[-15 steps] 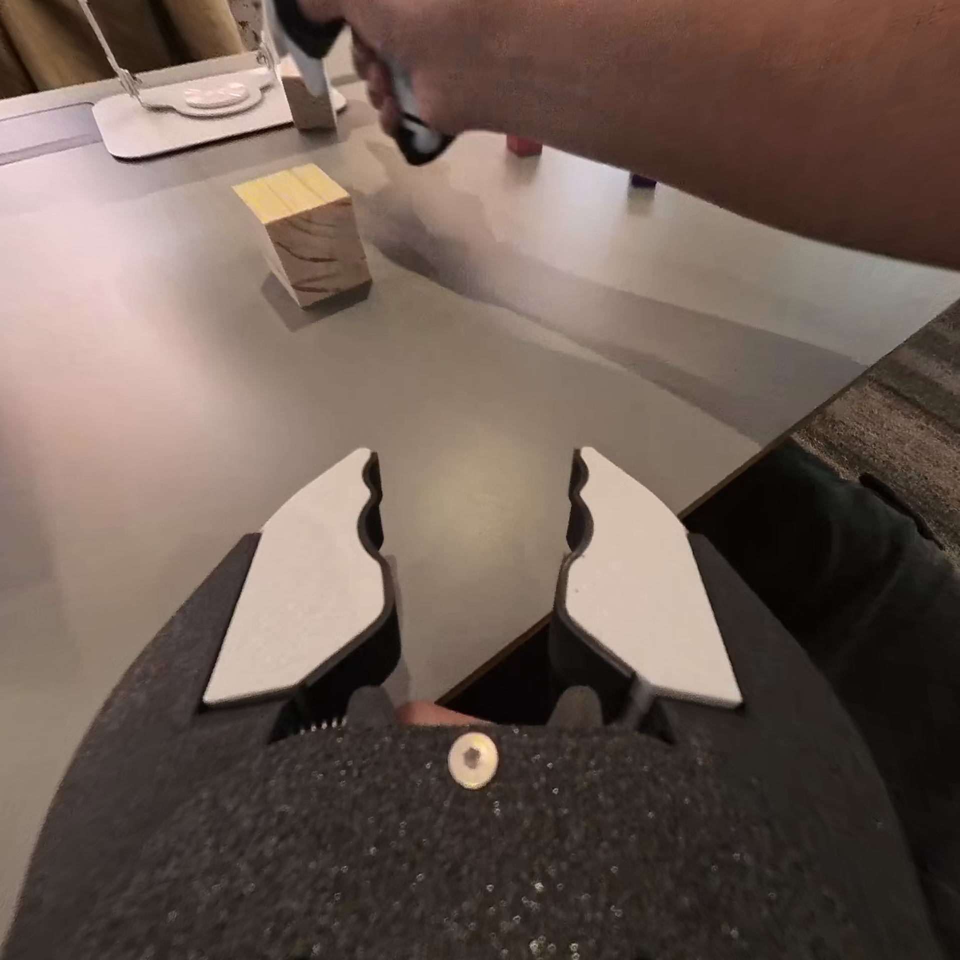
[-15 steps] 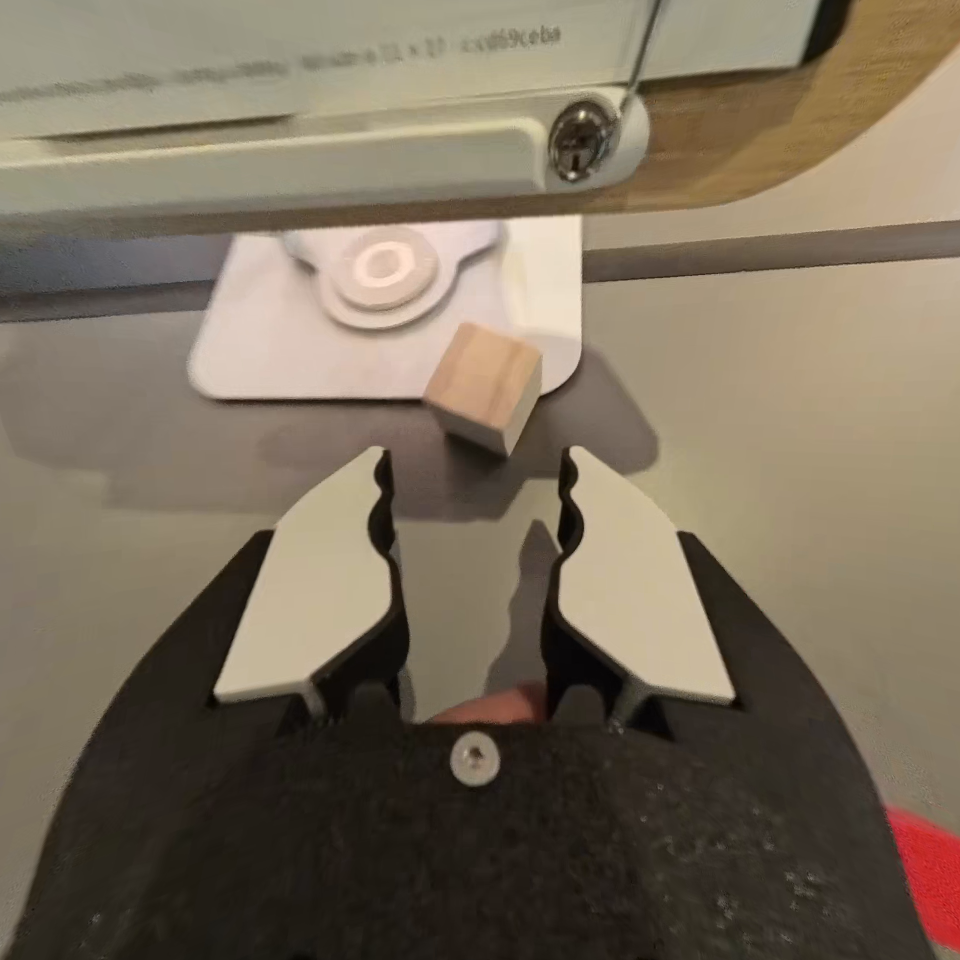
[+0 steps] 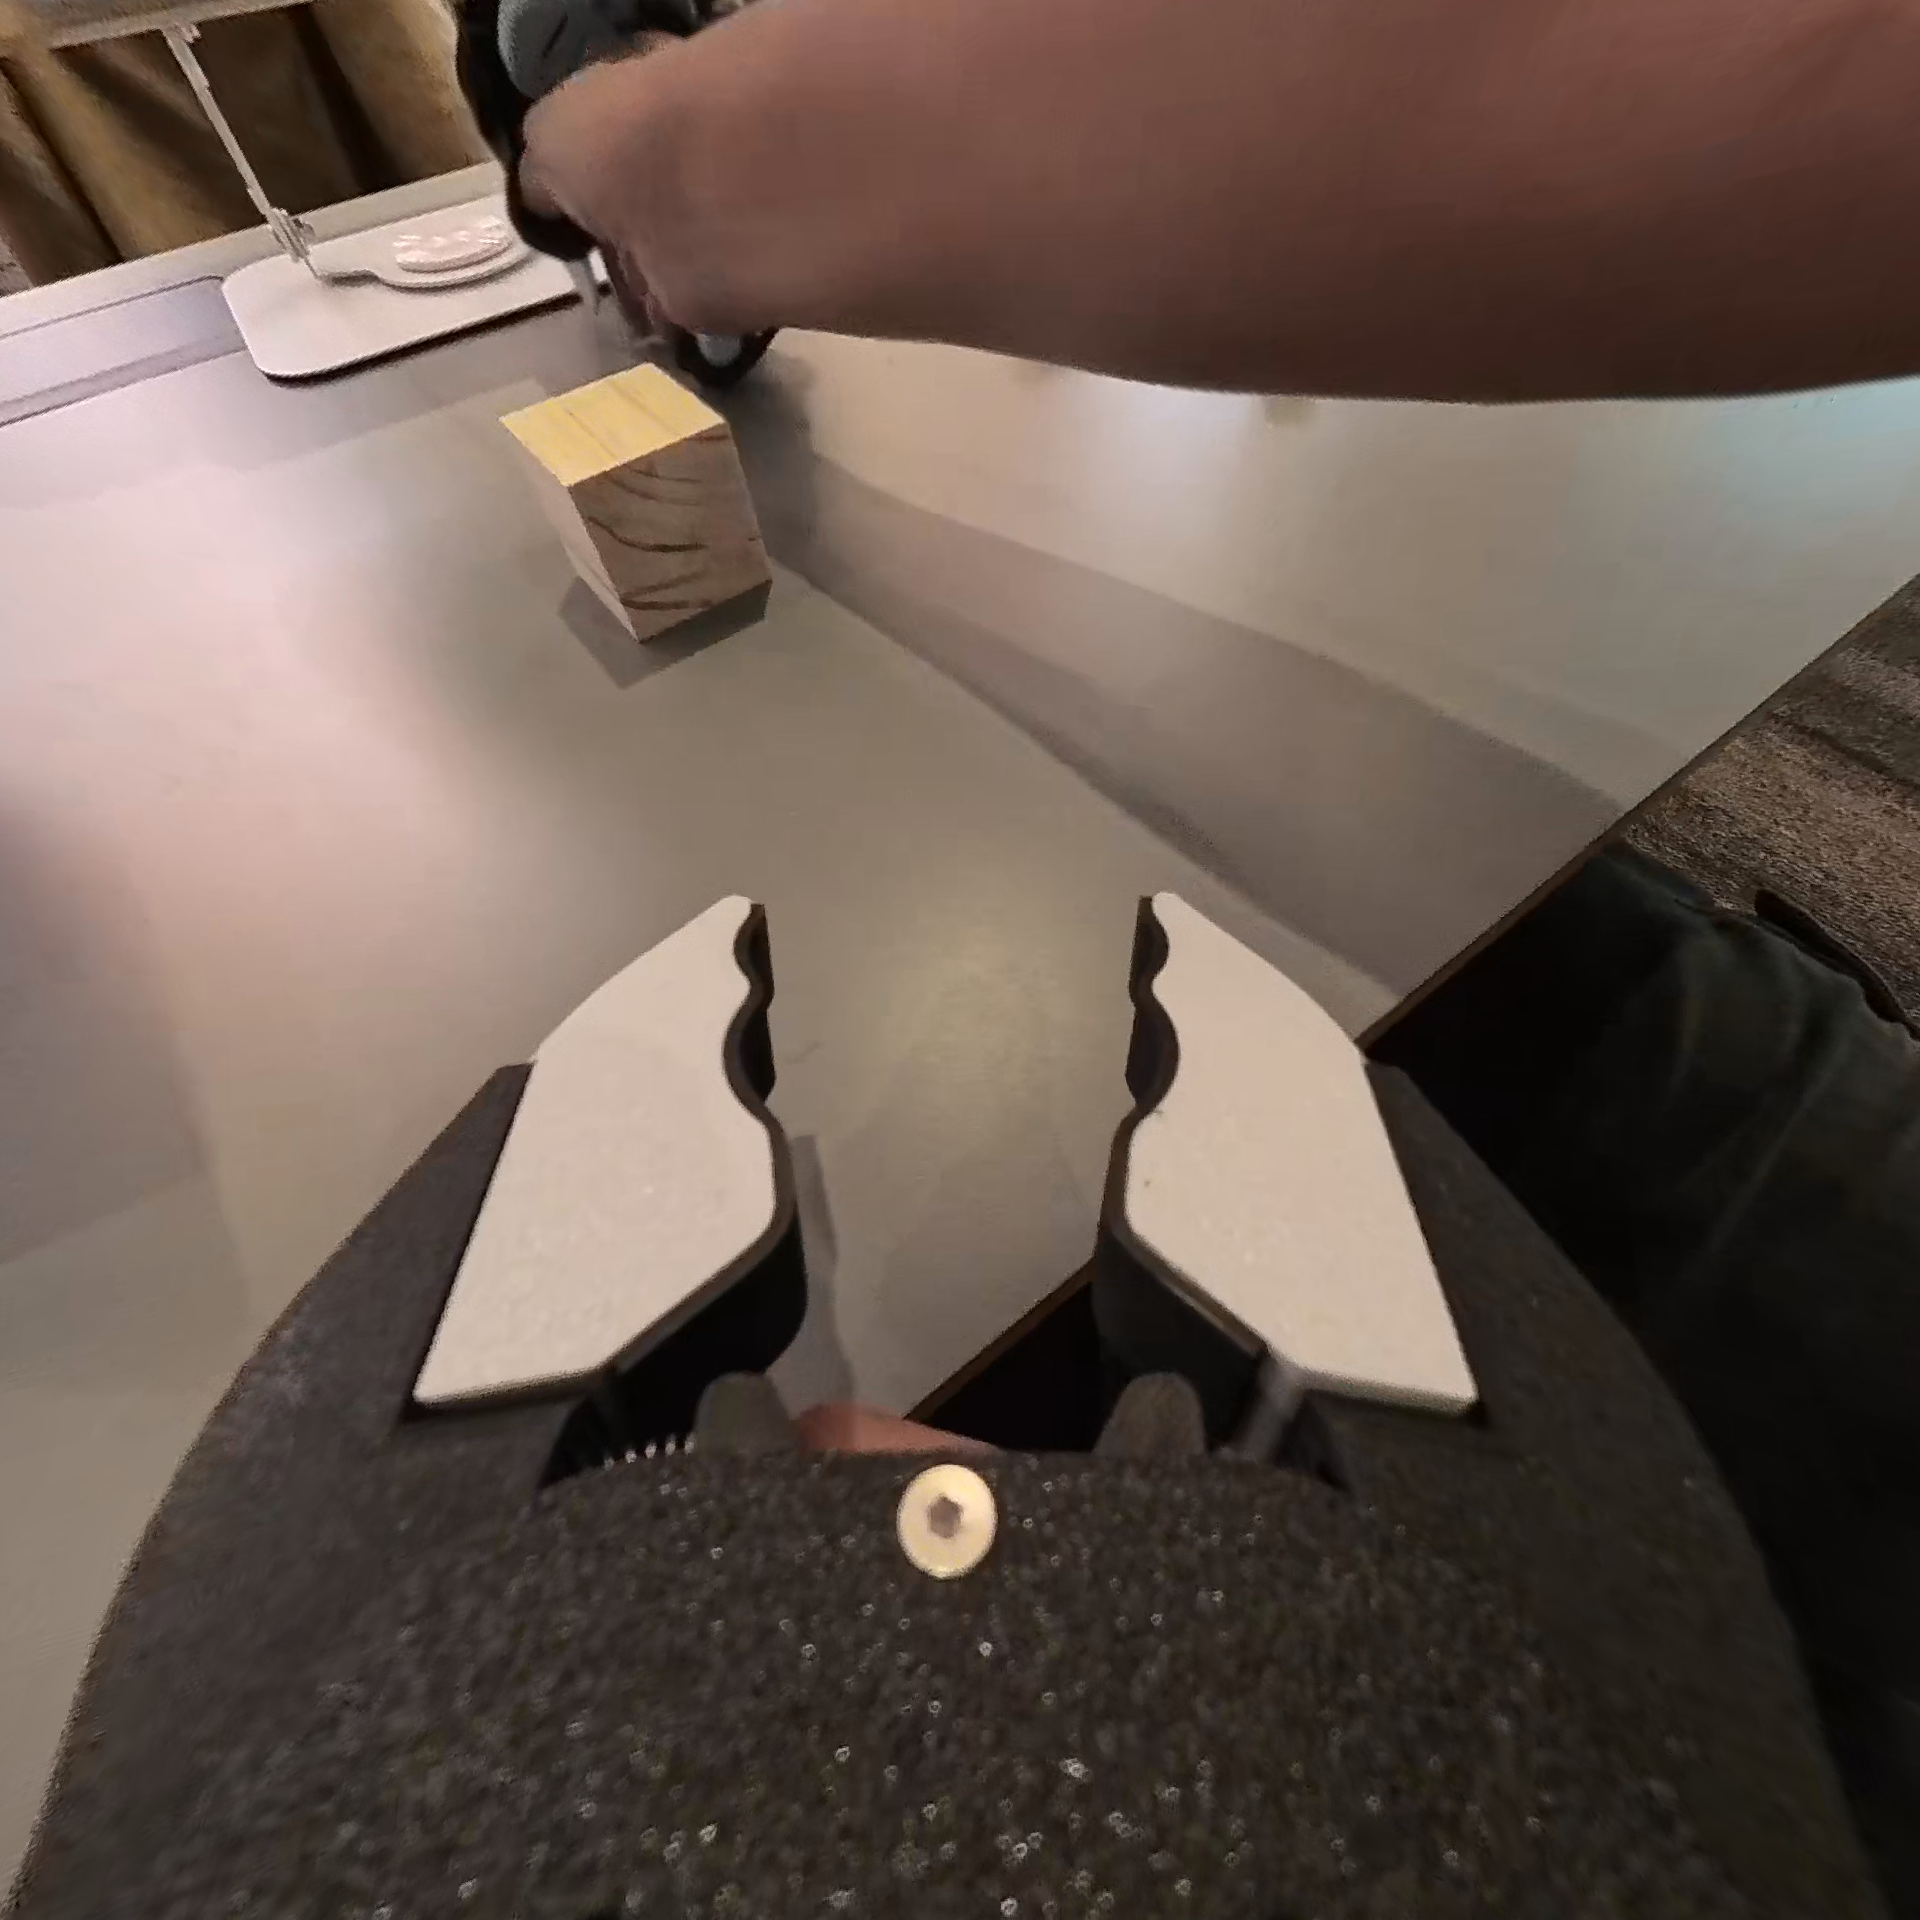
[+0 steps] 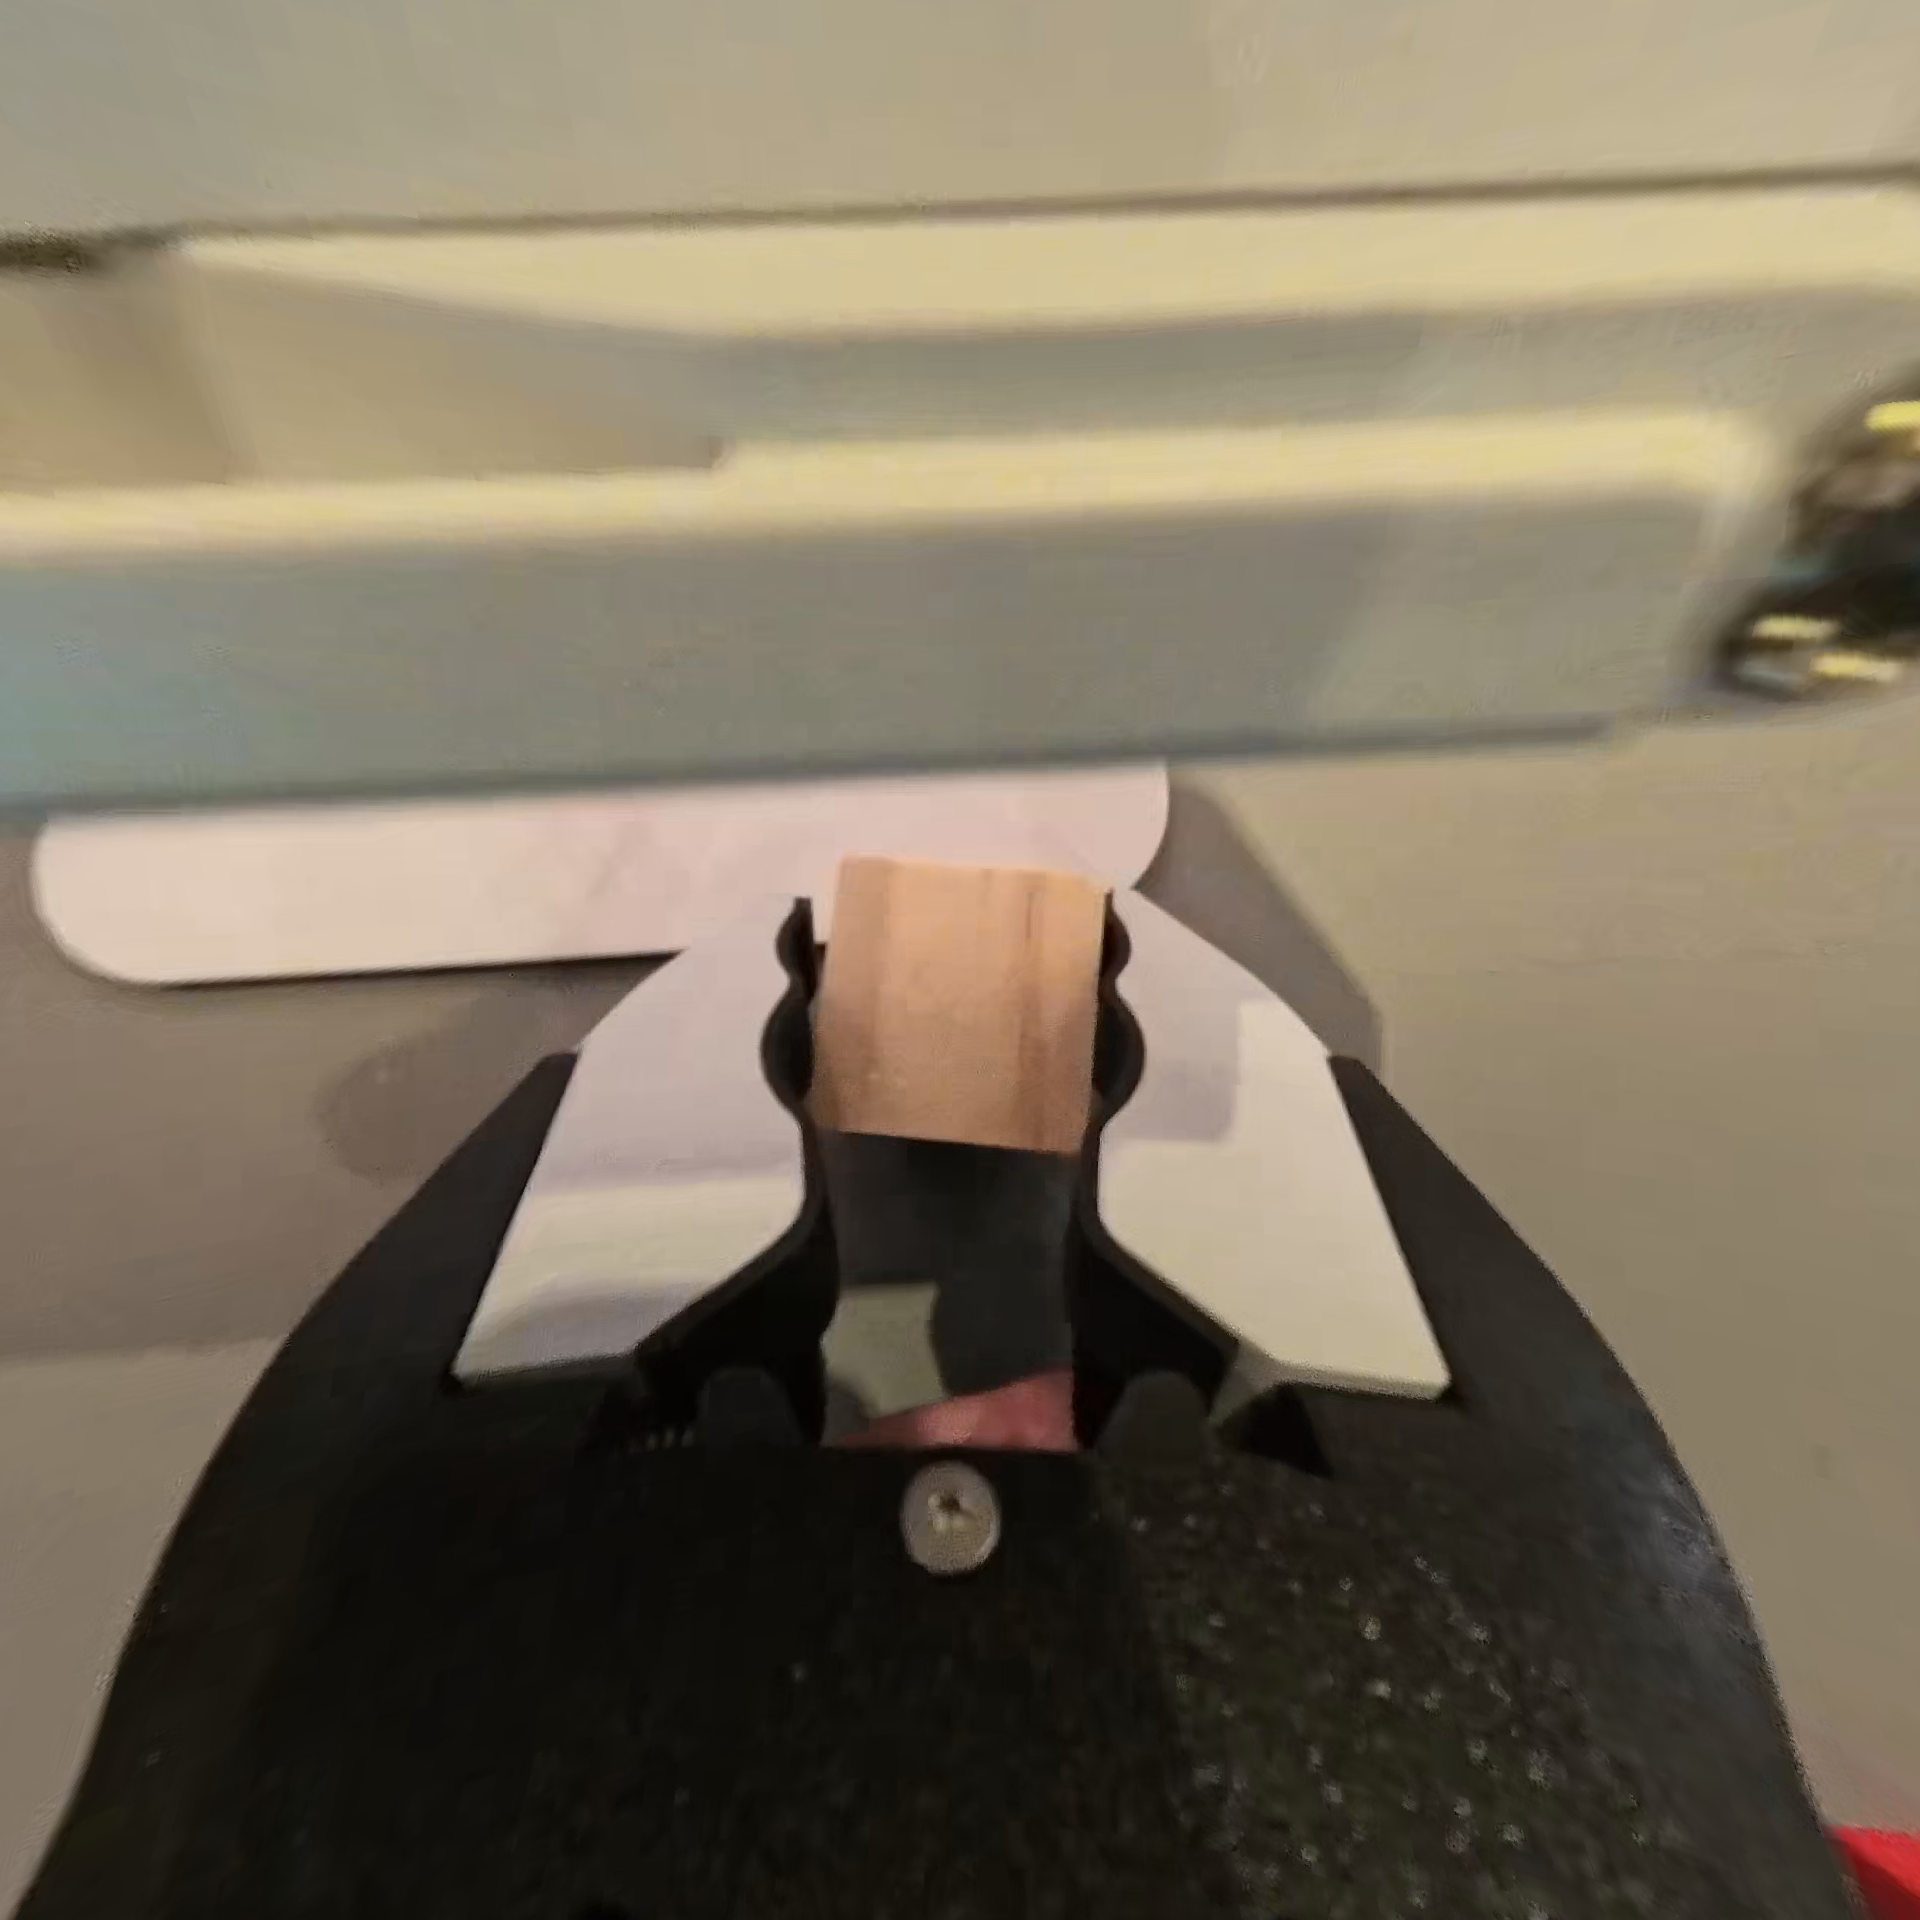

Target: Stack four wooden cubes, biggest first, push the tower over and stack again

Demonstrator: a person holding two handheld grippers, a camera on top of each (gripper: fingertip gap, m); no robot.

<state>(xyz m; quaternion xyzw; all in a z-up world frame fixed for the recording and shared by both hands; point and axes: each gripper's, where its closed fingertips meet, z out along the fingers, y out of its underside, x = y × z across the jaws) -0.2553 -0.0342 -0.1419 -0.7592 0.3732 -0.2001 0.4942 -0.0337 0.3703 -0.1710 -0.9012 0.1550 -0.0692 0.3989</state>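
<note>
right gripper (image 4: 956, 945) clenched on a small wooden cube (image 4: 961, 1013) by the white stand base (image 4: 364, 894) — next, onto the large cube (image 3: 646, 511); left gripper (image 3: 951, 1013) idles, jaws apart — empty.

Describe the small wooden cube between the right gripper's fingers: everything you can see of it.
The small wooden cube is pale, pinkish-tan wood with faint straight grain and clean edges. It sits squarely between the tips of the right hand-held gripper, whose jaws press on its left and right sides. Only one face shows, slightly blurred. Behind it lies a flat white plate on the grey table. Whether the cube still touches the table cannot be told.
</note>
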